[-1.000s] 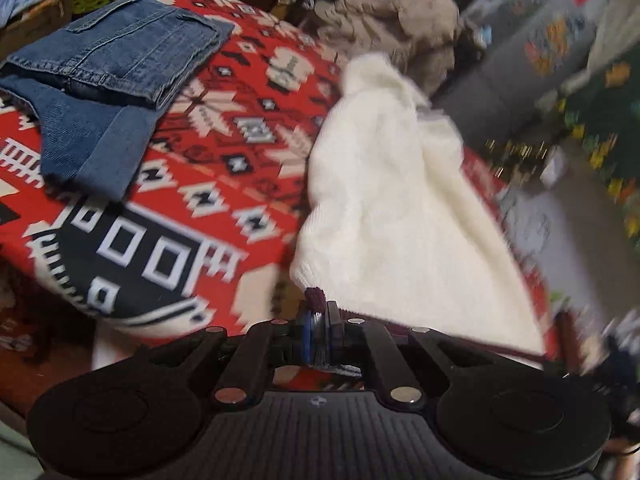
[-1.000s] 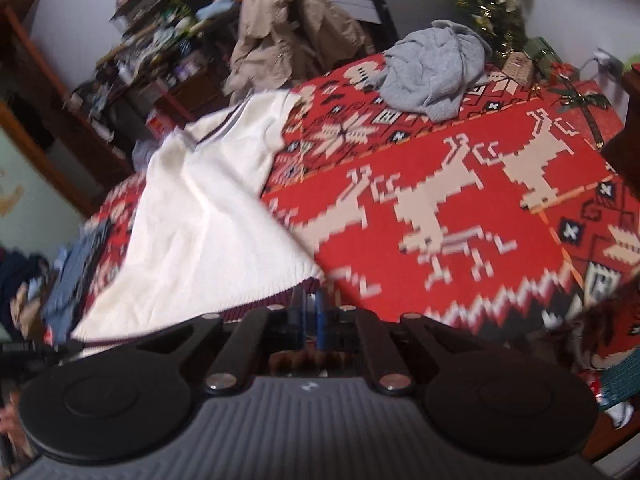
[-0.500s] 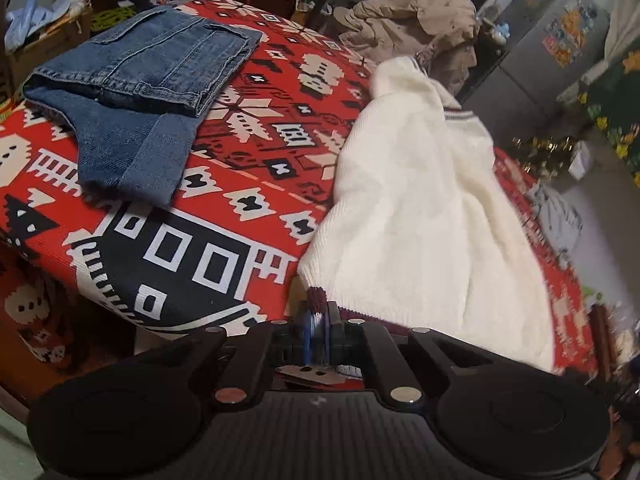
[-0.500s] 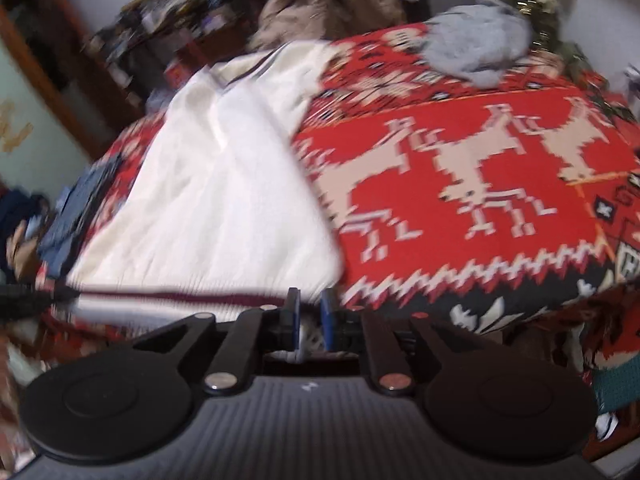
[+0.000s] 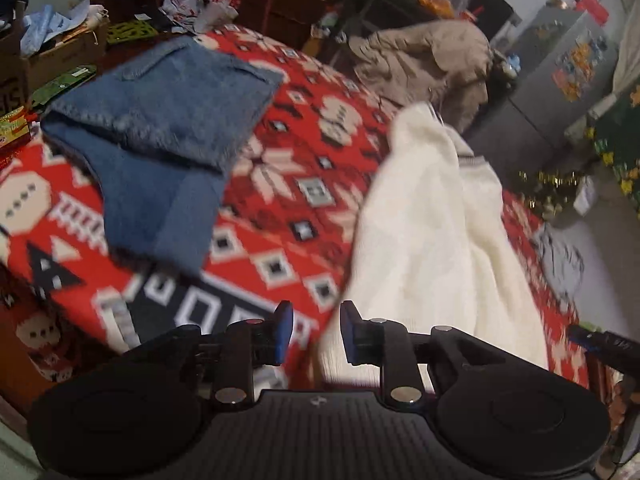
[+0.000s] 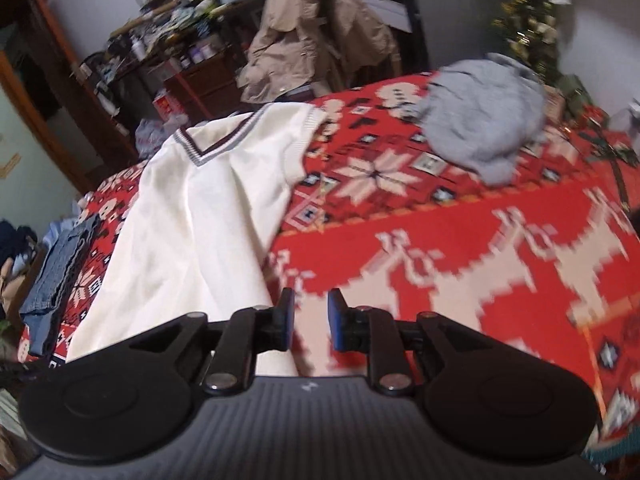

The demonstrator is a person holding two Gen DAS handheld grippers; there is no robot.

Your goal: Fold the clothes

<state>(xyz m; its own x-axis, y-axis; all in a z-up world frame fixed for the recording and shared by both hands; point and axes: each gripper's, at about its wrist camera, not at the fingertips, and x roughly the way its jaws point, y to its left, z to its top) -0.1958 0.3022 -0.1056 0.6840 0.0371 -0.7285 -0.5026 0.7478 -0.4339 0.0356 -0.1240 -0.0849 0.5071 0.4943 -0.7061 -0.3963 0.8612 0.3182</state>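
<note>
Both grippers have let go of the hem they were pinching half a second ago: the left gripper and right gripper are now sitting parted, holding nothing. The cream knit sweater, soft with a grey-striped V-neck, is lying flat on the red patterned blanket, between folded stiff blue jeans and a crumpled grey garment.

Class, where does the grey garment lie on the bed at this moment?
In the right wrist view, the grey garment lies crumpled at the far right of the red patterned blanket, right of the white sweater.
</note>
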